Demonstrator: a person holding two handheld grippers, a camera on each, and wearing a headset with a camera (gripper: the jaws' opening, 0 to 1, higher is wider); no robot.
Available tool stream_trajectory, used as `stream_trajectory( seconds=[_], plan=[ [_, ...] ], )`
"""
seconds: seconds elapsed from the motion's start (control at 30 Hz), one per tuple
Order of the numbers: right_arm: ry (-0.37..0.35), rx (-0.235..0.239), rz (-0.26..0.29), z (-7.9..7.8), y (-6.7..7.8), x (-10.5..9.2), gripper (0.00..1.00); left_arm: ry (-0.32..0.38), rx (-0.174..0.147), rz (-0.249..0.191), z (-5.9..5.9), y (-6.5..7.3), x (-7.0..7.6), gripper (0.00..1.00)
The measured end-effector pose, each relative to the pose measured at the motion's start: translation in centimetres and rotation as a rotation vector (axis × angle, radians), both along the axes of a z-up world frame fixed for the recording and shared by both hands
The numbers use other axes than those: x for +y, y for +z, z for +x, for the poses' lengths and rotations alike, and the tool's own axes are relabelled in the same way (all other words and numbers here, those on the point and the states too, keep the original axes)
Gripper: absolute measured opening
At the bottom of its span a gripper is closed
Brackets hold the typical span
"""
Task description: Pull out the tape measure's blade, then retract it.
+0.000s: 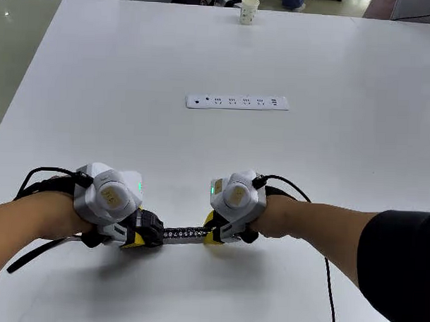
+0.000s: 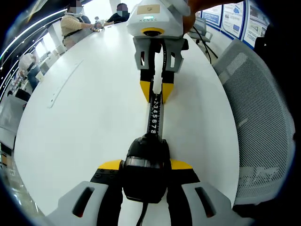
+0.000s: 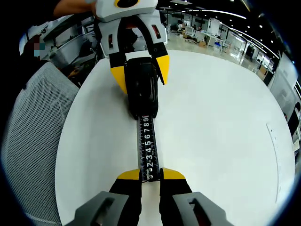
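My left gripper [image 1: 136, 234] [image 2: 146, 165] is shut on the black tape measure case [image 1: 150, 228] [image 2: 146, 167] [image 3: 142, 87], low over the near edge of the white table [image 1: 219, 55]. A short length of black blade [image 1: 185, 234] [image 2: 154, 117] [image 3: 147, 149] with white numerals runs from the case to my right gripper [image 1: 214, 235] [image 3: 150, 175], which is shut on the blade's end. The two grippers face each other a short way apart. In the left gripper view the right gripper [image 2: 157, 89] pinches the blade tip; in the right gripper view the left gripper [image 3: 139, 70] holds the case.
A white power strip [image 1: 237, 102] lies at mid-table. A paper cup [image 1: 249, 9] stands at the far edge. Black cables [image 1: 318, 235] trail from both grippers over the table. A grey mesh chair [image 2: 263, 122] stands beside the table, and people sit at the far end.
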State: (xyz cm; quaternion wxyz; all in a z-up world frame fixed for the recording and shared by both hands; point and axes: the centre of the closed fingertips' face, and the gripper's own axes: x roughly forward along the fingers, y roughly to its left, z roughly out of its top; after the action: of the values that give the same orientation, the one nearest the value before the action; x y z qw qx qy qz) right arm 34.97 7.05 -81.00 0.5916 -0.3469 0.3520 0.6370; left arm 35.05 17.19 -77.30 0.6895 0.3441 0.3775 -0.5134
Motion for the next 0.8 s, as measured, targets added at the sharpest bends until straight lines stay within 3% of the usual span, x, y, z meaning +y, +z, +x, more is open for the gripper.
stream_trajectory(
  seconds=[0.8],
  plan=[
    [-0.016, -0.001, -0.026, 0.3, 0.1, -2.3, 0.10, -0.007, 0.001, 0.004, 0.0, 0.0, -0.1, 0.30]
  ],
)
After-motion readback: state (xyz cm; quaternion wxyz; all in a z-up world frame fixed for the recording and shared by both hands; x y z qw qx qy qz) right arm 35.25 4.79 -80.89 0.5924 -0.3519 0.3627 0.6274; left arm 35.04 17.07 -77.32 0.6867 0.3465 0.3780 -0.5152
